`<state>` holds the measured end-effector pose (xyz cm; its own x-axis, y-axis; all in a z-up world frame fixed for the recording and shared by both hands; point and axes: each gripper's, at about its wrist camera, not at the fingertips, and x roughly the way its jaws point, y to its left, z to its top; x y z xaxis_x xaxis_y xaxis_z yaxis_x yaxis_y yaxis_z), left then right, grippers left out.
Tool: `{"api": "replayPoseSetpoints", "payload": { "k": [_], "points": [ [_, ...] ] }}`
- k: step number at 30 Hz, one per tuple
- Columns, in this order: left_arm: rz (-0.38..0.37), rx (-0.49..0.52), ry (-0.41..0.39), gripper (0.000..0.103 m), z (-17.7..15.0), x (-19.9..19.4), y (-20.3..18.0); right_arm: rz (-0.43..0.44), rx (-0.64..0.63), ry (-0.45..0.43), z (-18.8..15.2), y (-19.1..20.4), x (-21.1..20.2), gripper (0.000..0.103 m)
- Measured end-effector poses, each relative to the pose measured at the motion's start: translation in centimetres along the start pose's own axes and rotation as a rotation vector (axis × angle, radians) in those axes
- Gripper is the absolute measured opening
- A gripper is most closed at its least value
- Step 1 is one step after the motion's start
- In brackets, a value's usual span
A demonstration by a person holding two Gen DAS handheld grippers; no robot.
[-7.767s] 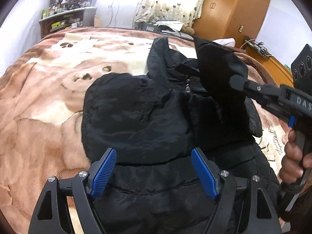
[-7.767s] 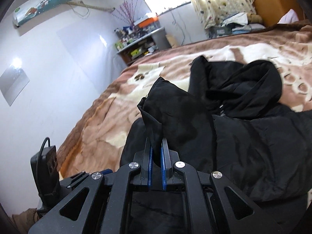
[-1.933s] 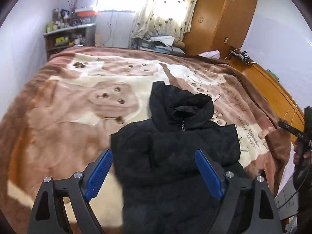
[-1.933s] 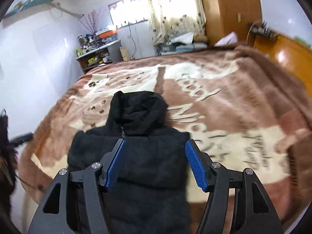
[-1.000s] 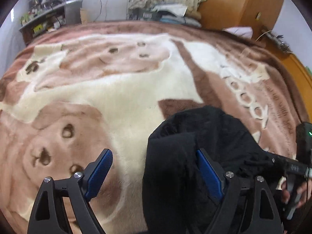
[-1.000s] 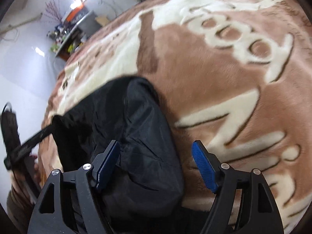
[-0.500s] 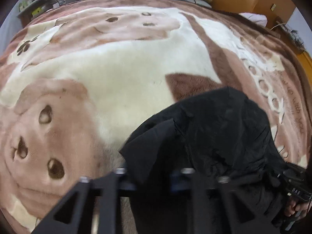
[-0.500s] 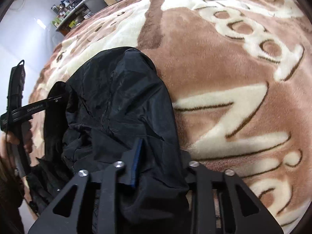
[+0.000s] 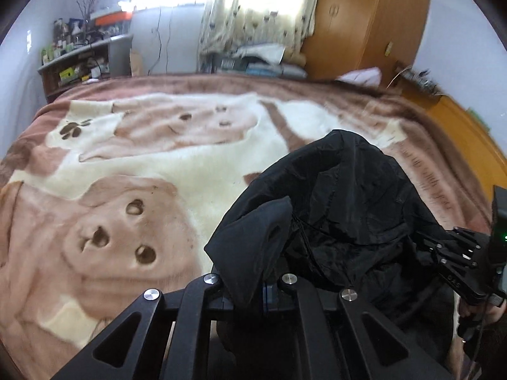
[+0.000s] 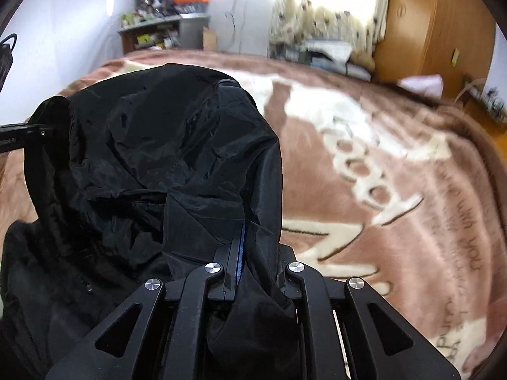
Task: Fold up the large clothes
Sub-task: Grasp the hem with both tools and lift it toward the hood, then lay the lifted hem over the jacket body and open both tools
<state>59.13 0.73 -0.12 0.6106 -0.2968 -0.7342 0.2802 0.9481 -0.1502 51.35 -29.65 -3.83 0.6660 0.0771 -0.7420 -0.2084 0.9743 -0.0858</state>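
Note:
A black hooded jacket (image 9: 348, 196) lies on a bed blanket (image 9: 126, 164) printed with dogs. Its hood is lifted and bunched between both grippers. My left gripper (image 9: 253, 285) has its jaws closing tight on a fold at the hood's left edge, and fabric covers the pads. In the right wrist view the hood (image 10: 158, 133) rises in front of my right gripper (image 10: 250, 253), whose jaws are closing on the hood's right edge with cloth pinched between them. The right gripper (image 9: 456, 253) also shows at the right of the left view. The jacket's body is hidden below.
The brown and cream blanket (image 10: 380, 190) stretches away ahead. A cluttered shelf (image 9: 79, 63) stands at the back left and a wooden wardrobe (image 9: 364, 22) at the back right. A wooden unit (image 9: 459, 126) runs along the bed's right side.
A second ago both grippers stood open around the hood's edges. Both have since shut on the fabric and risen, lifting the hood off the blanket.

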Motion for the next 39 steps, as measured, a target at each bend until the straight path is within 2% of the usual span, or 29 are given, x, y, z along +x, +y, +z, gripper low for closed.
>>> {"api": "replayPoseSetpoints", "payload": {
  "k": [5,10,13,15,19,21,23,25,27,30,33,35,39],
  "points": [
    [0.016,0.062,-0.069,0.008,-4.1,-6.2,-1.6,-0.033,-0.052,-0.110,-2.2,2.3,-5.2,0.011],
    [0.021,-0.013,-0.073,0.009,-10.0,-9.9,-1.5,-0.098,-0.107,-0.218,-6.9,4.5,-9.1,0.011],
    [0.010,-0.070,-0.040,0.009,-13.3,-10.7,-1.1,-0.096,-0.111,-0.214,-9.5,4.8,-10.2,0.011],
    [-0.023,-0.127,-0.030,0.011,-15.0,-11.3,-0.5,-0.084,-0.099,-0.191,-11.1,4.5,-10.6,0.011],
    [-0.042,-0.196,-0.022,0.017,-16.9,-12.0,0.1,-0.030,0.013,-0.115,-13.1,2.7,-10.8,0.011],
    [-0.034,-0.211,-0.022,0.025,-17.7,-12.5,0.2,0.032,0.085,-0.089,-13.9,1.8,-11.2,0.012],
    [-0.035,-0.223,-0.018,0.044,-19.0,-13.2,0.4,0.076,0.149,-0.062,-15.0,1.1,-11.5,0.013],
    [-0.050,-0.244,0.003,0.050,-20.0,-13.9,0.9,0.108,0.192,-0.036,-16.0,0.8,-11.8,0.016],
    [-0.055,-0.253,0.019,0.050,-20.8,-14.7,1.5,0.118,0.217,-0.022,-17.0,1.2,-12.9,0.022],
    [-0.027,-0.265,0.009,0.050,-21.4,-16.0,2.3,0.129,0.218,0.012,-17.9,1.5,-14.0,0.022],
    [-0.031,-0.343,-0.027,0.050,-21.7,-18.4,4.2,0.098,0.237,0.026,-19.2,0.7,-15.8,0.022],
    [-0.011,-0.373,-0.045,0.053,-21.8,-19.8,5.0,0.056,0.237,0.005,-19.3,0.6,-17.2,0.022],
    [-0.002,-0.346,-0.068,0.055,-20.2,-21.1,4.9,0.088,0.229,-0.078,-16.7,1.5,-19.1,0.025]
  ]
}}
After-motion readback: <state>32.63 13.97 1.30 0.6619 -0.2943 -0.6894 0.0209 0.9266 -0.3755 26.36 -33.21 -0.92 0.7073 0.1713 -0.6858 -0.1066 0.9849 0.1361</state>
